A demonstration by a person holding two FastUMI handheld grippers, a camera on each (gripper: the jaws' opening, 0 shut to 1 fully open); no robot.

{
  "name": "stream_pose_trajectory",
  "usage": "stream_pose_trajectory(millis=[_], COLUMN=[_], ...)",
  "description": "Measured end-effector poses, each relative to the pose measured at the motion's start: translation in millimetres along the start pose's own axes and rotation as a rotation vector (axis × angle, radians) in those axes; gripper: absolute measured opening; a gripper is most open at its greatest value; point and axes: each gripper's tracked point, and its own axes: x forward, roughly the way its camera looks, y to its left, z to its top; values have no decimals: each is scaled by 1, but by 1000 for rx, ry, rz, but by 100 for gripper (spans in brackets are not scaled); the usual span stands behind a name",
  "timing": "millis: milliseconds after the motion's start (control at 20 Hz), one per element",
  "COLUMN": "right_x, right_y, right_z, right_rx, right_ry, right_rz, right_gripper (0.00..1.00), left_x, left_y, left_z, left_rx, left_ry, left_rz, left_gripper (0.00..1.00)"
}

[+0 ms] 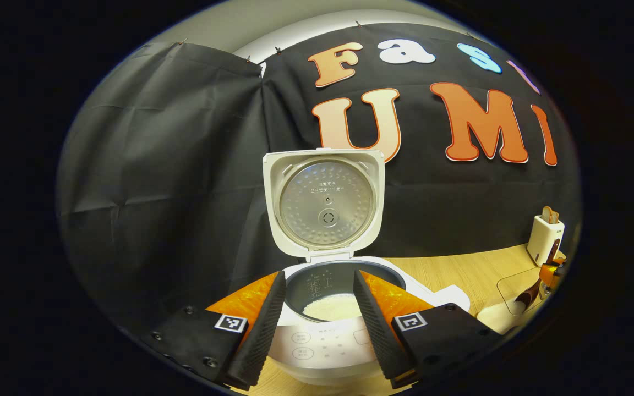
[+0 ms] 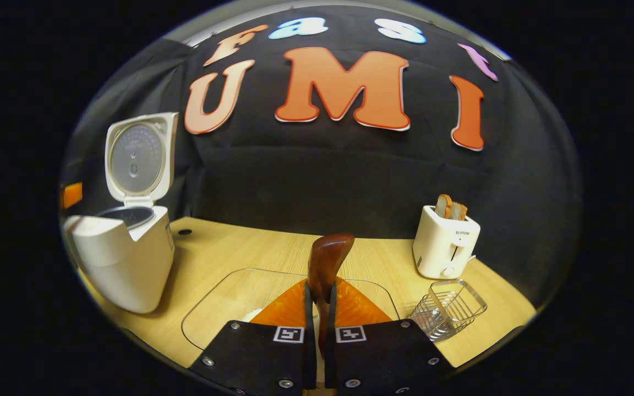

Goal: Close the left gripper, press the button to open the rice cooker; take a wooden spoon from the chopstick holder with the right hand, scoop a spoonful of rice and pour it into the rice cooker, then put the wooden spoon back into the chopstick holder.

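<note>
The white rice cooker (image 1: 322,341) stands open with its lid (image 1: 325,203) upright, and white rice lies in its inner pot (image 1: 332,307). My left gripper (image 1: 320,275) is open, one finger on either side of the pot's mouth, holding nothing. My right gripper (image 2: 320,289) is shut on the handle of the wooden spoon (image 2: 329,256), whose dark brown bowl points up and forward above the glass tray (image 2: 223,297). The same spoon (image 1: 530,296) appears at the far right of the left gripper view, over a heap of rice (image 1: 494,318). The wire chopstick holder (image 2: 449,308) sits to the right of the tray.
A white toaster (image 2: 444,242) holding slices of bread stands at the back right of the wooden table (image 2: 240,247). The open rice cooker (image 2: 124,258) occupies the table's left end. The black cloth wall runs close behind everything.
</note>
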Motion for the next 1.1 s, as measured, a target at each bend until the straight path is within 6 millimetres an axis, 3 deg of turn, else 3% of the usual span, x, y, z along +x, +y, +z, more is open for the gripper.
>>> stream_pose_trajectory(millis=[50, 400, 600, 650, 700, 800, 850, 950, 1000, 1100], right_x=[1, 0, 3, 4, 7, 14, 15, 18, 19, 19], right_y=[4, 42, 41, 36, 33, 27, 27, 26, 28, 30], right_z=[0, -7, -11, -13, -17, -27, -29, -34, -33, -33], right_rx=[44, 253, 383, 448, 519, 655, 717, 824, 859, 911], right_ry=[4, 58, 118, 140, 174, 232, 250, 278, 284, 300], right_rz=[13, 84, 102, 102, 102, 105, 109, 126, 139, 156], right_gripper=[6, 6, 6, 7, 7, 7, 7, 7, 7, 7], left_x=[-1, -8, -13, -13, -13, -12, -14, -14, -15, -16], left_y=[1, 18, 28, 29, 30, 29, 28, 29, 29, 29], left_z=[1, -2, -2, -2, -2, -4, -4, -5, -4, -2], left_rx=[-1, 3, -3, -5, -9, -14, -15, -14, -14, -14], left_ry=[-5, -8, -11, -12, -12, -8, -5, -4, -6, -6], left_rz=[0, 25, 42, 44, 45, 41, 39, 39, 39, 41], left_gripper=[82, 77, 82, 77, 82, 82, 77, 82, 77, 82])
